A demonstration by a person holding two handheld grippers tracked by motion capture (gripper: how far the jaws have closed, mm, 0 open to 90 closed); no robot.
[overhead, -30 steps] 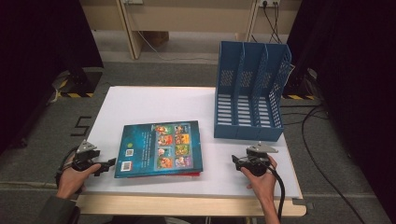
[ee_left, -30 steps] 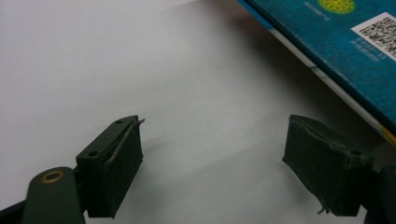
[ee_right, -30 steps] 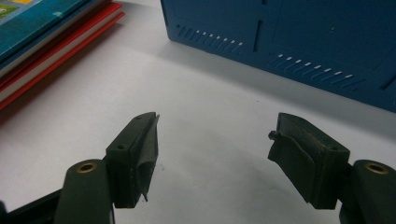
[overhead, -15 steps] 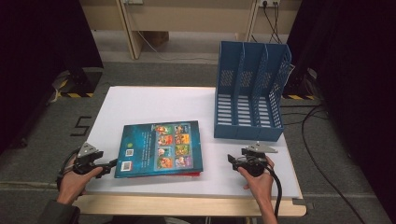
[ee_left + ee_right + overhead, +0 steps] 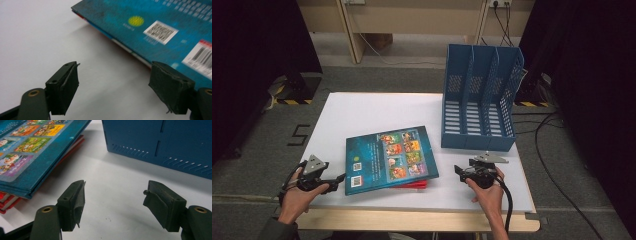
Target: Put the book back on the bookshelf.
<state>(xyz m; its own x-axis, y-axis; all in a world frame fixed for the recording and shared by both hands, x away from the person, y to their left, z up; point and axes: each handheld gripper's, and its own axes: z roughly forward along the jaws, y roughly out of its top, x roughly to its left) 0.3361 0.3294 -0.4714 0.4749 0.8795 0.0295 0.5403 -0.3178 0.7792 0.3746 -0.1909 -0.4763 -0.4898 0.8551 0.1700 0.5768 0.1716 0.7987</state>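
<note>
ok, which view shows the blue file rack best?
High view: the whole blue file rack shows, with its three slots and perforated walls. The right gripper view has just its lower front wall.

Left tongs (image 5: 113, 86) spread wide over white table (image 5: 37, 37), teal book (image 5: 162, 27) corner just ahead

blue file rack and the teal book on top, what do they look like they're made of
Blue file rack: looks like moulded plastic, matte, with slotted walls and uniform colour. Teal book: printed card cover, apparently a hardback, slightly glossy, with barcodes and picture panels. It lies on a red book, material unclear.
</note>
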